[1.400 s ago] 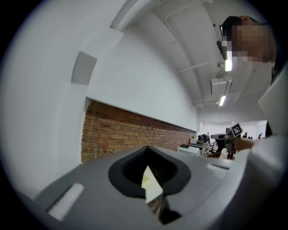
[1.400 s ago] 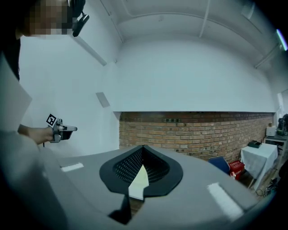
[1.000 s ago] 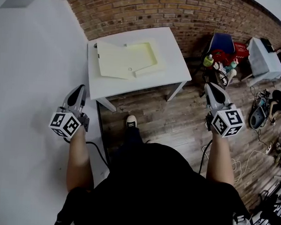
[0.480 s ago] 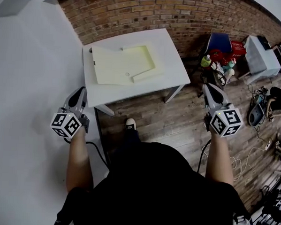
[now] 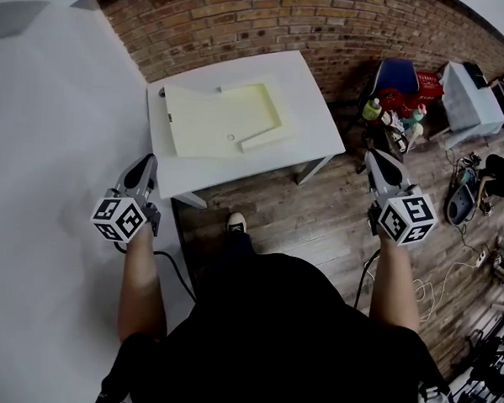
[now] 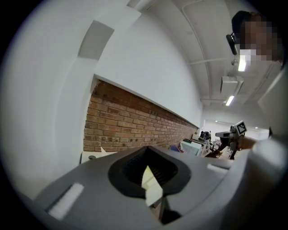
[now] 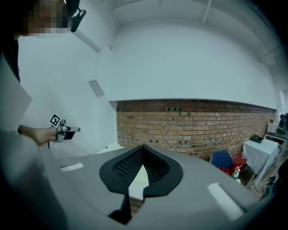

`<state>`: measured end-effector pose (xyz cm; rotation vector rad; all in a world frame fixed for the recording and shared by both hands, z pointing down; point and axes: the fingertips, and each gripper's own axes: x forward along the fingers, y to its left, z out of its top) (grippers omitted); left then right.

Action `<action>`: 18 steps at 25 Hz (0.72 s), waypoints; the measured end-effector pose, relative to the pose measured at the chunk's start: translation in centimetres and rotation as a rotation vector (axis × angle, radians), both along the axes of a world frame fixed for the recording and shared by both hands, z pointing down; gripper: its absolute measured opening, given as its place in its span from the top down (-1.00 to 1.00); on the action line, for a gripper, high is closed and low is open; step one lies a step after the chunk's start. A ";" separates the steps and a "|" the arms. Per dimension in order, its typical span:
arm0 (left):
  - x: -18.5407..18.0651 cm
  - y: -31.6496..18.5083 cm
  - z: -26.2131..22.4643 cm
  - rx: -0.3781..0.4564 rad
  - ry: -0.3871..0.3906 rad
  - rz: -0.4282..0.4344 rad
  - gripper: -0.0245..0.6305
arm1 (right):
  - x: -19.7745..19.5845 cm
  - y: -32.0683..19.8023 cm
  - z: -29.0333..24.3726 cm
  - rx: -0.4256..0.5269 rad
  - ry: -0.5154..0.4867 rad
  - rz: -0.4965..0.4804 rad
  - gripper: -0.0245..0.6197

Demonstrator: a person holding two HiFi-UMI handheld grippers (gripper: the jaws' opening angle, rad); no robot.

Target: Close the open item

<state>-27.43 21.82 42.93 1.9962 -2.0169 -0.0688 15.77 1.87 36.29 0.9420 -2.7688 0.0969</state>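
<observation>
A pale yellow document case (image 5: 207,118) is seen on the white counter (image 5: 312,103), which is set against the brick wall (image 5: 287,21). The case lies open: its flat cover is spread towards the counter's left half, and the shallow tray part with raised edges sits beside it nearer the wall. A small round fastener (image 5: 230,137) is visible on the cover near the counter's front edge. No print can be made out on the case.

Both grippers are held in the air short of the counter, well apart from the case. The left gripper (image 5: 146,159) is placed beside the counter's front left corner, against the white wall. Its jaws are seen pressed together in the left gripper view, with nothing between them. The right gripper (image 5: 373,155) is held over the wooden floor (image 5: 318,221), to the right of the counter. Its jaws are likewise together and empty. Black-and-white square markers are carried on the cube of each gripper.

To the right of the counter, by the wall, a blue chair (image 5: 399,78) and a green bottle (image 5: 373,108) are seen. The bottle's label is too small to be read.
</observation>
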 end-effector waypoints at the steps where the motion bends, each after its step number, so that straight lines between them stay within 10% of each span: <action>1: -0.1 -0.1 0.3 -0.010 0.001 0.001 0.92 | -0.3 -0.2 0.1 -0.004 0.001 -0.003 0.91; 18: -3.8 -4.8 2.1 -0.078 0.017 0.009 0.92 | -4.9 -5.2 1.8 -0.040 0.012 -0.035 0.91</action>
